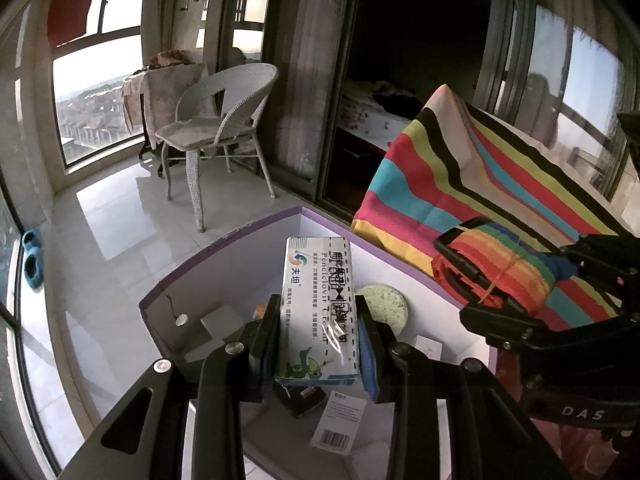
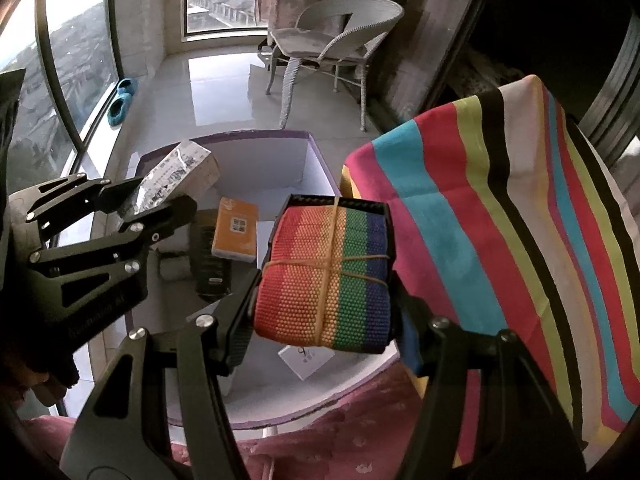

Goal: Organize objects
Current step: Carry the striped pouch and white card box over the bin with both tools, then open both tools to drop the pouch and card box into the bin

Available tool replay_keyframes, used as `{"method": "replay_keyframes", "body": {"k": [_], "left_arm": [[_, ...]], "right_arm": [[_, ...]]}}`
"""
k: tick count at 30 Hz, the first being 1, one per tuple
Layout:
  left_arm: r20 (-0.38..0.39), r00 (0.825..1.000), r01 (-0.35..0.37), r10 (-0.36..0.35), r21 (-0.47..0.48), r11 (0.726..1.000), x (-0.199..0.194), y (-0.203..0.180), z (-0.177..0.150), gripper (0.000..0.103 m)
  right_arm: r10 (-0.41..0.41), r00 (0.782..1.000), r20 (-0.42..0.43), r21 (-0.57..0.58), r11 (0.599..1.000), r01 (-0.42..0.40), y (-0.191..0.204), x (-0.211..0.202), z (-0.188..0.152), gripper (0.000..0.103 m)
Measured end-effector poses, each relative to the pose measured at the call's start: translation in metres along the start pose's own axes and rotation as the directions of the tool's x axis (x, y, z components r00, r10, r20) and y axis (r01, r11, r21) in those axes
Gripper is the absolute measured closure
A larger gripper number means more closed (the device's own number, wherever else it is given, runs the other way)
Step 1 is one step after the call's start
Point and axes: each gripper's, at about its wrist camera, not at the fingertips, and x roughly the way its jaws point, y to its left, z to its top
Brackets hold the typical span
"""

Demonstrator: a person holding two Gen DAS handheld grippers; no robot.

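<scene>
My left gripper (image 1: 318, 344) is shut on a white cream box (image 1: 320, 304) with blue print, held lengthwise above the open white box with purple rim (image 1: 224, 240). My right gripper (image 2: 324, 300) is shut on a rolled rainbow strap (image 2: 328, 276) bound with rubber bands, its black buckle on the far side, over the same box (image 2: 280, 136). The right gripper with the strap (image 1: 496, 268) shows at the right of the left wrist view. The left gripper (image 2: 156, 208) with the cream box (image 2: 176, 176) shows at the left of the right wrist view.
Inside the box lie an orange packet (image 2: 236, 232), a dark object (image 2: 210, 264), a green sponge (image 1: 384, 304), white cards (image 2: 306, 360) and a barcode tag (image 1: 340, 420). A striped cloth (image 2: 500, 220) drapes to the right. A wicker chair (image 1: 220, 120) and blue slippers (image 2: 120, 100) are on the tiled floor.
</scene>
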Motion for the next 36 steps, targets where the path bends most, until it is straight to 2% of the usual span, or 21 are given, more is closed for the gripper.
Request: {"method": "replay_keyframes", "body": {"k": [18, 25, 26, 27, 28, 29, 30, 34, 36], "left_arm": [[0.015, 1.0, -0.023, 0.023, -0.01, 1.0, -0.008, -0.005, 0.001, 0.068], [0.039, 0.997, -0.06, 0.06, -0.006, 0.998, -0.016, 0.0, 0.008, 0.066], [0.039, 0.997, -0.061, 0.062, -0.005, 0.998, -0.017, 0.0, 0.01, 0.057], [0.037, 0.995, -0.089, 0.089, -0.005, 0.996, -0.019, 0.001, 0.013, 0.043], [0.037, 0.994, -0.107, 0.107, -0.006, 0.994, -0.02, 0.003, 0.015, 0.024], [0.04, 0.99, -0.138, 0.138, -0.01, 0.99, -0.023, 0.006, 0.017, 0.015], [0.044, 0.986, -0.16, 0.161, -0.017, 0.987, -0.025, 0.008, 0.02, 0.006], [0.097, 0.968, -0.23, 0.231, -0.028, 0.973, -0.044, 0.014, 0.031, 0.002], [0.147, 0.957, -0.251, 0.248, -0.004, 0.968, -0.058, 0.011, 0.036, 0.0]], "right_arm": [[0.026, 0.999, 0.036, 0.019, 0.999, -0.026, -0.006, -0.009, 0.002, 0.04], [0.085, 0.995, 0.06, 0.031, 0.996, -0.087, -0.005, -0.008, 0.013, 0.039], [0.099, 0.993, 0.066, 0.032, 0.994, -0.101, -0.005, -0.009, 0.014, 0.039], [0.117, 0.99, 0.075, 0.032, 0.992, -0.119, -0.005, -0.011, 0.015, 0.038], [0.117, 0.99, 0.085, 0.035, 0.992, -0.12, -0.005, -0.014, 0.015, 0.035], [0.104, 0.989, 0.101, 0.04, 0.993, -0.108, -0.008, -0.018, 0.015, 0.033], [0.085, 0.989, 0.12, 0.053, 0.994, -0.092, -0.012, -0.023, 0.015, 0.026], [0.047, 0.986, 0.158, 0.125, 0.99, -0.067, -0.031, -0.042, 0.009, 0.011], [0.04, 0.988, 0.152, 0.15, 0.987, -0.063, -0.039, -0.049, 0.005, 0.01]]}}
